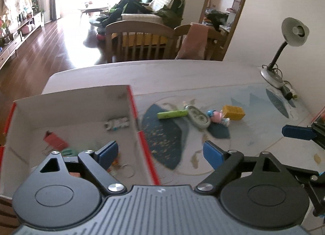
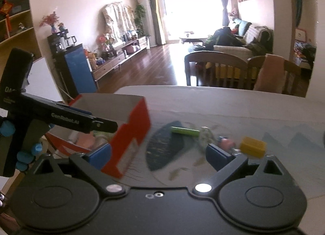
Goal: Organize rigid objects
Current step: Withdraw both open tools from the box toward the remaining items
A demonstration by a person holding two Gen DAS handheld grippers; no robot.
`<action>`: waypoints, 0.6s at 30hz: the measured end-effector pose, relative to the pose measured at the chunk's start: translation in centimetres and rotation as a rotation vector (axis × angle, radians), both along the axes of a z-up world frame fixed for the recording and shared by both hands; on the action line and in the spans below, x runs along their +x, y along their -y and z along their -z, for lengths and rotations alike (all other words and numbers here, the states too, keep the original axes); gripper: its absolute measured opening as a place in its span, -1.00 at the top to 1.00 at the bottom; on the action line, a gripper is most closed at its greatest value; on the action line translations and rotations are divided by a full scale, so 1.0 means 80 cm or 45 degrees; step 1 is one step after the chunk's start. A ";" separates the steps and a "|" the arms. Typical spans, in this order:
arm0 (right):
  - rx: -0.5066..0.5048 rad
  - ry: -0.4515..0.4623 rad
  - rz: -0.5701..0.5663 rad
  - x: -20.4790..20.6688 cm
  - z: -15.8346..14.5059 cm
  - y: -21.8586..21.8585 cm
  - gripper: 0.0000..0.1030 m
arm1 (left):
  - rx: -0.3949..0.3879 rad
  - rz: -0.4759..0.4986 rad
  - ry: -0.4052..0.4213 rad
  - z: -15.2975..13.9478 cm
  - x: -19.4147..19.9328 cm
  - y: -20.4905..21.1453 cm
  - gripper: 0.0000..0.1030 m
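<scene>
A white box with red edges (image 1: pixel 130 101) stands on the table at the left and holds several small items, among them a red piece (image 1: pixel 54 140) and a white patterned piece (image 1: pixel 116 123). On the mat to its right lie a green tube (image 1: pixel 172 114), a grey oval object (image 1: pixel 198 117), a pink and blue toy figure (image 1: pixel 217 117) and a yellow block (image 1: pixel 233 112). My left gripper (image 1: pixel 161 153) is open and empty, straddling the box's right wall. My right gripper (image 2: pixel 159 154) is open and empty, near the box's red corner (image 2: pixel 132 139), short of the tube (image 2: pixel 184 131) and the yellow block (image 2: pixel 252 146).
A desk lamp (image 1: pixel 284 52) with its cord stands at the table's far right. Wooden chairs (image 1: pixel 140 40) stand behind the far edge. The blue patterned mat (image 1: pixel 162 133) covers the table's right part. My left gripper's body (image 2: pixel 50 117) shows in the right wrist view.
</scene>
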State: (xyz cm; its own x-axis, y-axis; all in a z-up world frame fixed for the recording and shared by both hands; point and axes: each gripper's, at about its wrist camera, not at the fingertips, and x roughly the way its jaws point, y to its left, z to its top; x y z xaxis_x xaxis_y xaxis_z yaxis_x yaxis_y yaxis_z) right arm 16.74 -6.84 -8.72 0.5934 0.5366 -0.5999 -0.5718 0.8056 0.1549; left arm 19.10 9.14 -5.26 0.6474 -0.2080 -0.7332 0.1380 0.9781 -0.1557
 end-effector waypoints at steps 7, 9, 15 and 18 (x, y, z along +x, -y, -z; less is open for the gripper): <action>-0.038 -0.013 0.030 0.032 0.016 0.053 -0.90 | 0.004 -0.026 -0.007 0.022 0.035 0.051 -0.77; -0.059 -0.014 0.028 0.043 0.020 0.065 -0.90 | 0.017 -0.042 -0.013 0.029 0.046 0.063 -0.77; -0.107 -0.026 0.020 0.083 0.037 0.098 -0.88 | 0.018 -0.108 -0.076 0.052 0.088 0.087 -0.77; -0.124 -0.037 0.005 0.103 0.046 0.109 -0.86 | 0.051 -0.151 -0.082 0.059 0.109 0.099 -0.77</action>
State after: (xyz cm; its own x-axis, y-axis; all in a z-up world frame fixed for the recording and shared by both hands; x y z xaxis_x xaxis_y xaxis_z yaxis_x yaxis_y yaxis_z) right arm 24.97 -15.58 -12.41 0.5773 0.4723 -0.6661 -0.5649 0.8200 0.0919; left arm 27.84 1.22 -10.01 0.6172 -0.1023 -0.7801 0.0117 0.9926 -0.1209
